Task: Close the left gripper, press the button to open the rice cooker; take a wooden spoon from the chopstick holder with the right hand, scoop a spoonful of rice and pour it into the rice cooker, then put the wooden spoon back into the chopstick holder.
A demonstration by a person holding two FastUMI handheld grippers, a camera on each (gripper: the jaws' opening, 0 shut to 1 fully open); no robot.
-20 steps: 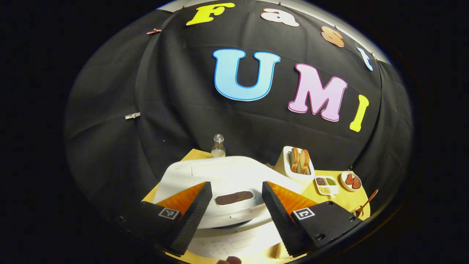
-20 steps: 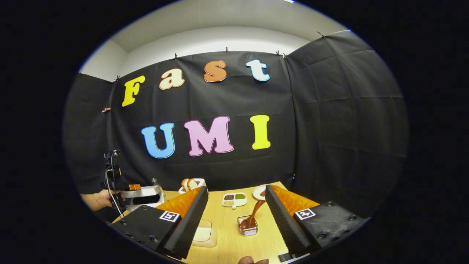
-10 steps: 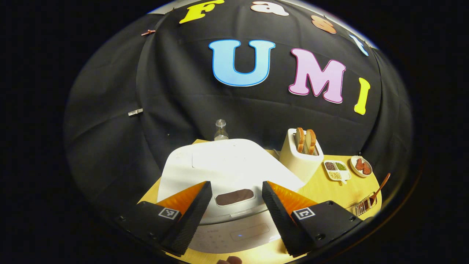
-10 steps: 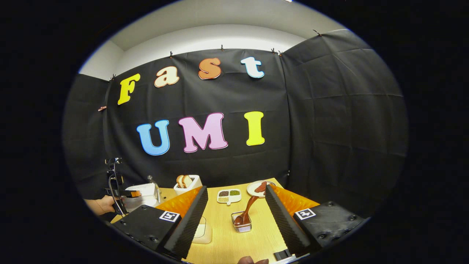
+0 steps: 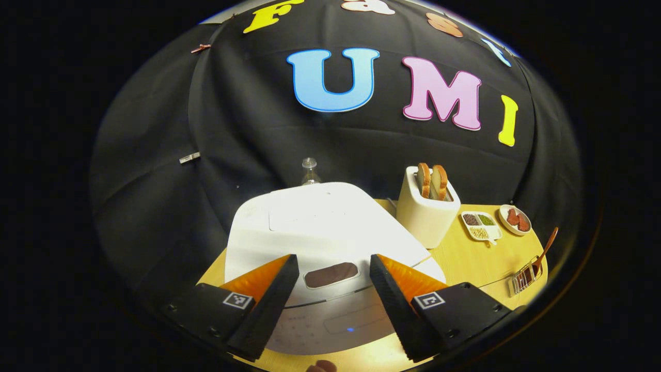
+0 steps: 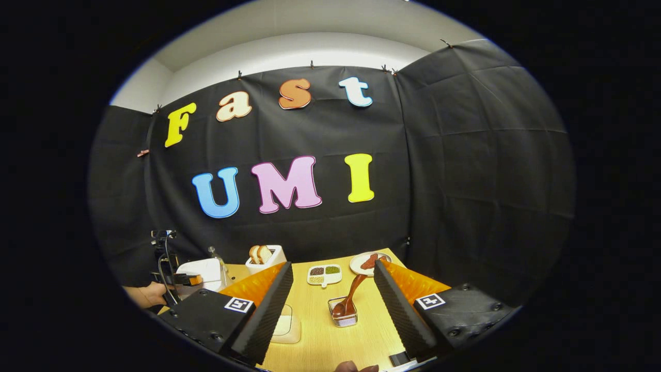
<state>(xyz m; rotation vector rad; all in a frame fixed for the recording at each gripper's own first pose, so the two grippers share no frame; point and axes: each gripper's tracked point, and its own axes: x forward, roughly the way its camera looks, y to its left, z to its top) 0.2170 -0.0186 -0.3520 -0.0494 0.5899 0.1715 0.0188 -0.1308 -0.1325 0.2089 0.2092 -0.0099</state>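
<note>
White rice cooker [image 5: 320, 227], lid down, sits at lower centre of the left gripper view, just beyond the left hand-held gripper [image 5: 330, 281], whose fingers are spread wide with nothing between them. In the right gripper view, the right hand-held gripper [image 6: 333, 289] is also spread wide and empty; the wooden spoon [image 6: 351, 299] stands in the wire chopstick holder [image 6: 345, 319] on the bench [image 6: 315, 336], lower centre, between its fingers but farther off.

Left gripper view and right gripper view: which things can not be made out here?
- Rice cooker, left gripper view: its front base is cut off by the lower edge and the left tool.
- Divided dish, right gripper view: contents too small to identify.
- Bottle, left gripper view: lower part hidden behind the cooker.
</note>
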